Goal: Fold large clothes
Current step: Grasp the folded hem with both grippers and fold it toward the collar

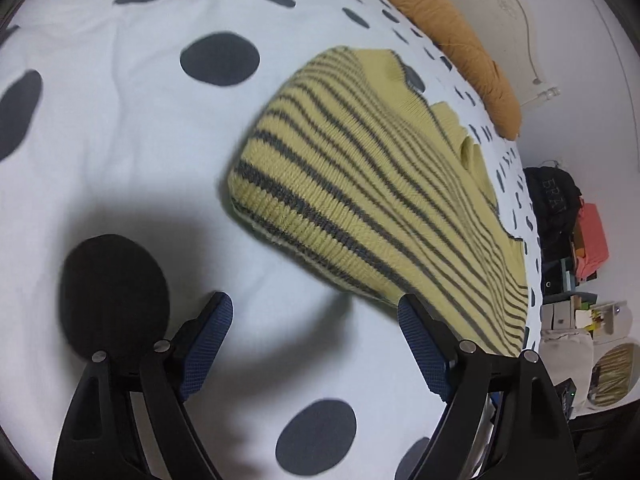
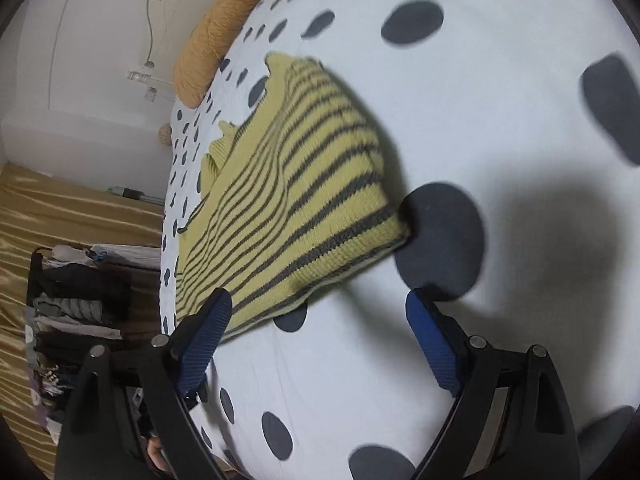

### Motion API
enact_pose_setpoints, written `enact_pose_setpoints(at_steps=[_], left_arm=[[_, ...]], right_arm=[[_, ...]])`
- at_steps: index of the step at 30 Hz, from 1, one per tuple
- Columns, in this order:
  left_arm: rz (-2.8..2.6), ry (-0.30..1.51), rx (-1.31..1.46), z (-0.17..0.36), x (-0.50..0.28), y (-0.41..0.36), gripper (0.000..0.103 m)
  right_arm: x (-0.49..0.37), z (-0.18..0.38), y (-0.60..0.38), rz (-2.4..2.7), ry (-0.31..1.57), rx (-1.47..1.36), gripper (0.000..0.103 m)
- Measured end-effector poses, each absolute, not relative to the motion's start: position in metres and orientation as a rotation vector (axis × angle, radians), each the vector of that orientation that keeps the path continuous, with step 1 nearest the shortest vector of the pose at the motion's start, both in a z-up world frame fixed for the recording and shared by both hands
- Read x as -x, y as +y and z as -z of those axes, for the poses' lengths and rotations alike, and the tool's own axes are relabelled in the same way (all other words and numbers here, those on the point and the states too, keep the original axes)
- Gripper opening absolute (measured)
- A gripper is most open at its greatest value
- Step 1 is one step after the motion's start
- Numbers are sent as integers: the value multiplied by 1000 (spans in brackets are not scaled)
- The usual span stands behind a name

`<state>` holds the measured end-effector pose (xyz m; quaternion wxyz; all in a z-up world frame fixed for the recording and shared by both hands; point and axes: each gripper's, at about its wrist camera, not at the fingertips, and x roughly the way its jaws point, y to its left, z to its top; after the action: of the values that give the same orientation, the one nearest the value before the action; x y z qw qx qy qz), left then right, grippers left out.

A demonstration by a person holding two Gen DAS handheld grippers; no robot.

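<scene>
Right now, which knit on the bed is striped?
The yellow sweater, folded mid-bed, has grey stripes. The orange knit at the bed's edge is plain.

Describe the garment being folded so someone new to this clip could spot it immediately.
Start from the bed's white spotted cover. Near its edge lies the sweater, folded into a compact block. Its yellow knit with thin grey stripes separates it from the plain orange bundle farther along that edge.
</scene>
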<state>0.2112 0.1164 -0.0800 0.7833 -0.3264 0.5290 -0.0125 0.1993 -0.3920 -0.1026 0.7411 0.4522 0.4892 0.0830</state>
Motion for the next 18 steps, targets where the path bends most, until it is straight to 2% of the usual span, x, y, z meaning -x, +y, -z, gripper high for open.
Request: enact_pose_setpoints(at_steps=[5,9,10,11,12,13,14,15,17,18], left_arm=[[58,1067,679,80,-241,109,88],[34,1081,684,90,-277,102,91],[26,1071,684,91,-284,100,93],[22,1060,677,91,-289,98,94],[9,1047,654,90,-293,95,94],[-1,1036,639,89,-292,95,87],[-20,1019,616,87,-292,93,69],[-25,1014,602,85,-291,93,62],[-18,1004,595,82,-287,95,41],[-13,1002,593,79,-286,96,36]], right_arm=[[-230,116,-376,-196,991,-1034,89],[-260,118,-368,-188,985,-1006,87],[-265,117,-367,-180,986,-988,78],[-270,117,-366,-159,994,-962,61],[-275,117,-366,-143,1004,-939,50],[-281,119,-367,-138,1019,-925,37],[-282,120,-368,-147,1027,-926,34],[-282,117,-368,-149,1027,-916,33],[-281,107,-363,-142,1023,-856,29],[-281,101,-359,-131,1019,-835,29]])
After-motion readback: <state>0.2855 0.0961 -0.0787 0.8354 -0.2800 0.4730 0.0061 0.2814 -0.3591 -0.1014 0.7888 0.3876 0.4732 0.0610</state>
